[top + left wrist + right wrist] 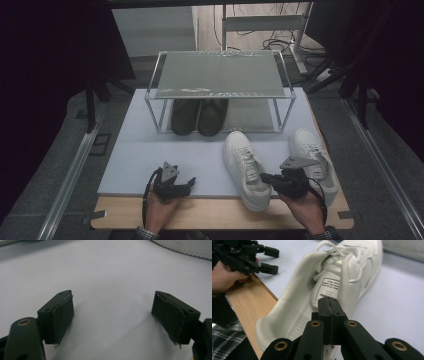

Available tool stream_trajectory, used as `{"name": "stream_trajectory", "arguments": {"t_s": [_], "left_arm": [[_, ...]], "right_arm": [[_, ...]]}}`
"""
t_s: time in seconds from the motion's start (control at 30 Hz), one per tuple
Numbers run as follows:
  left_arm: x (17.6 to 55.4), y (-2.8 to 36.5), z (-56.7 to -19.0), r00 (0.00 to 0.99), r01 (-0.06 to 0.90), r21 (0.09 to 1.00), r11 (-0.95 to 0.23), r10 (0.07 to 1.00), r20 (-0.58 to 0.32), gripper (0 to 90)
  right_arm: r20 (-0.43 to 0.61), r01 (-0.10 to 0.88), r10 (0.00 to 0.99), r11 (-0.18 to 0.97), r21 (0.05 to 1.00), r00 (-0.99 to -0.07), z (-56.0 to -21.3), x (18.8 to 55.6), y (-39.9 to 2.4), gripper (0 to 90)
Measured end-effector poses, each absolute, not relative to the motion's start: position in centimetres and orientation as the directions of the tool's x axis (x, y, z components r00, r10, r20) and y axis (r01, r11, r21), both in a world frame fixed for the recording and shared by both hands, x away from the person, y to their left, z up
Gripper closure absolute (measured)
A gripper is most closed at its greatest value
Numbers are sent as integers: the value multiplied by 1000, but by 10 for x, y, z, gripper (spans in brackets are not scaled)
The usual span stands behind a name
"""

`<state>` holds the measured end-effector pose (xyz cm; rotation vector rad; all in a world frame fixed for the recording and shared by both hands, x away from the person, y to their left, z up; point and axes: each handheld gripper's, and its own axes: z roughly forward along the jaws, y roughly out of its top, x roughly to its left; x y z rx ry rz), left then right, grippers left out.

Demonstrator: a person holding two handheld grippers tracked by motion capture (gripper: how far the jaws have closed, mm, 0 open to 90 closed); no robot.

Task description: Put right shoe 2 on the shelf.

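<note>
Dark shoes (199,116) half hidden under rack (220,75) at surface far edge. Right tongs (329,302) clenched, empty, over white sneaker (329,285) heel opening near front edge; label print unreadable. Left tongs (112,312) released above bare surface (110,272). Second sneaker (312,150) partly behind right hand (305,205).

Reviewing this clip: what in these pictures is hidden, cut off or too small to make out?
- Dark shoes, high view: rear halves hidden under the rack's top shelf.
- Right white shoe, high view: partly covered by the right tool.
- Insole label, right gripper view: print too small to read.
- Left white shoe's sole, left gripper view: cut off by the top edge.
</note>
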<state>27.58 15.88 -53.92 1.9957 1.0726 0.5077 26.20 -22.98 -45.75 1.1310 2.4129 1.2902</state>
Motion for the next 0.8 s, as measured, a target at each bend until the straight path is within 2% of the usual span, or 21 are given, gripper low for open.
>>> {"name": "stream_trajectory", "arguments": {"t_s": [0.37,0.63,0.8], "left_arm": [[276,159,-539,561,508,798,-324,828,-22,176],[276,159,-539,561,508,798,-324,828,-21,176],[276,159,-539,561,508,797,-325,827,-20,176]], "right_arm": [[150,542,720,351,764,-678,-448,257,-230,872],[164,562,740,327,760,-652,-442,264,-234,677],[176,578,744,323,750,-644,-445,272,-229,627]]}}
